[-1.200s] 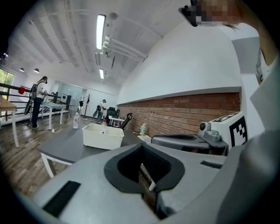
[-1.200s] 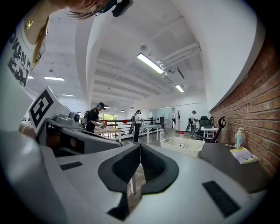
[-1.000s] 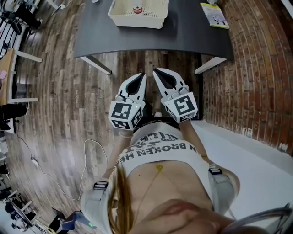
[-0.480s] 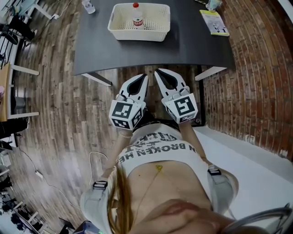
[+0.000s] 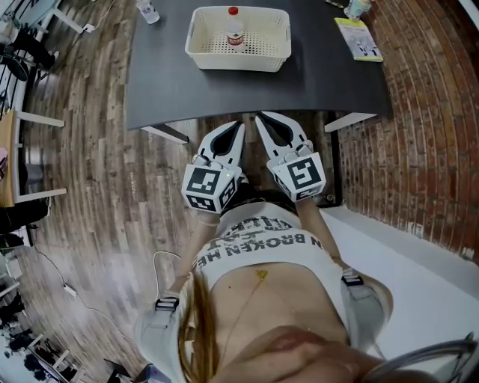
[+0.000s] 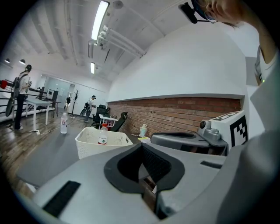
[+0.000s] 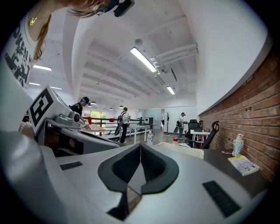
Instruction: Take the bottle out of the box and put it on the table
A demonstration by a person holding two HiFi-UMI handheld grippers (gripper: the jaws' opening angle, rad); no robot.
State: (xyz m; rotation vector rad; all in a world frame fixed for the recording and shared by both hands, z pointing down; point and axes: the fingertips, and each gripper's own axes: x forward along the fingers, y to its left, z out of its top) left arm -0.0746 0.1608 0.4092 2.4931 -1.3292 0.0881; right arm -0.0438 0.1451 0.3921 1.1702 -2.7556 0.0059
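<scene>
Two empty grippers, jaws closed tip to tip, nothing between them: left gripper and right gripper sit side by side at the near edge of the table, well short of the box. The bottle is upright inside the box by its far wall — probably touching it, hard to say.

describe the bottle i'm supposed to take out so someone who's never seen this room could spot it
Start at the dark table; a cream basket with perforated walls sits on it. The small bottle stands upright inside that basket. Its red cap and reddish label set it apart from the clear bottle, which stands outside the basket near the table's left edge.
</scene>
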